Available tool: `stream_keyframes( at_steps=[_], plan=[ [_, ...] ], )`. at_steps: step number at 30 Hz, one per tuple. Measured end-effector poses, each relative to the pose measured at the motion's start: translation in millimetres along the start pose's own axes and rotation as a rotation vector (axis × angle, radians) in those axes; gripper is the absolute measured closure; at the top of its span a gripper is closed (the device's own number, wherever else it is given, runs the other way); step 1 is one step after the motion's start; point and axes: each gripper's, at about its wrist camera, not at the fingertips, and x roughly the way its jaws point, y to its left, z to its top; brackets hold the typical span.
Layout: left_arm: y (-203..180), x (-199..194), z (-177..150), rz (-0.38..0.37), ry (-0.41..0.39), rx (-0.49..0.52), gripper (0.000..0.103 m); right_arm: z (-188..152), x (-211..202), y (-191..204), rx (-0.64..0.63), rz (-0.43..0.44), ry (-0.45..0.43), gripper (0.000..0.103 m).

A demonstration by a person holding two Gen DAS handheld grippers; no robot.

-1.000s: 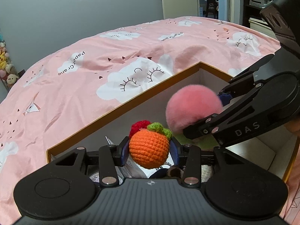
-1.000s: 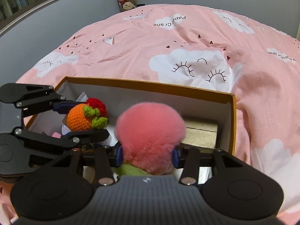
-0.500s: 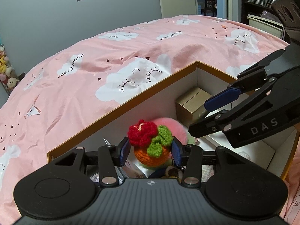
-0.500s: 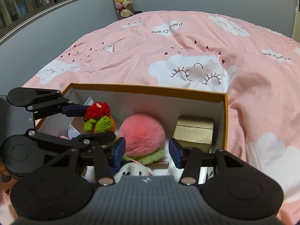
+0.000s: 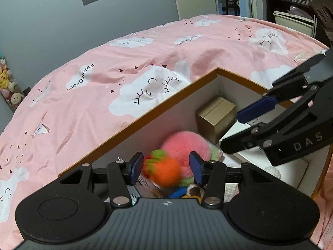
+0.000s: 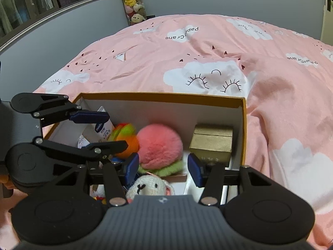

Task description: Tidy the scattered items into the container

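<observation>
Box [image 6: 242,129] sits mid-frame on the pink bedspread [image 6: 187,52]. We see the left gripper [image 5: 166,167] opening, orange crochet toy [image 5: 164,171] blurred between its pads, untouched. Right gripper [image 6: 163,167] released too — pink pompom [image 6: 160,145] lies inside, beside a gold carton [image 6: 212,143].

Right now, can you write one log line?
left gripper: opening, empty | right gripper: open, empty | crochet orange, pink pompom: in box
</observation>
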Motion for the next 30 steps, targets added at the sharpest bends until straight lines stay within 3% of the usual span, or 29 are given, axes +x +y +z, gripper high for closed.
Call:
stream_keyframes(
  at_steps=[5,7,12,20,27,30],
  plan=[
    [4.8,-4.8,0.2,0.001,-0.005,-0.027,0.05,-5.1,-4.2,1.4,0.005,-0.002,-0.009,0.049],
    [6.6,-7.0,-1.3,0.014,0.0,-0.042,0.069,-7.4,-6.1,2.0,0.007,-0.004,-0.017,0.049],
    [12.0,-18.7,-4.8,0.024,-0.009,-0.096,0.077,-13.3,-15.1,10.1,-0.018,-0.019,-0.05,0.053],
    [5.0,-60.5,-0.1,0.087,-0.073,-0.156,0.075,-20.9,-47.4,35.7,-0.062,-0.101,-0.161,0.051],
    [0.1,-95.8,-9.6,0.139,-0.141,-0.257,0.052,-33.2,-75.3,54.4,-0.039,-0.169,-0.248,0.039],
    [-4.9,-104.6,-20.2,0.155,-0.158,-0.292,0.051,-39.4,-81.0,59.5,-0.011,-0.179,-0.266,0.038]
  ],
)
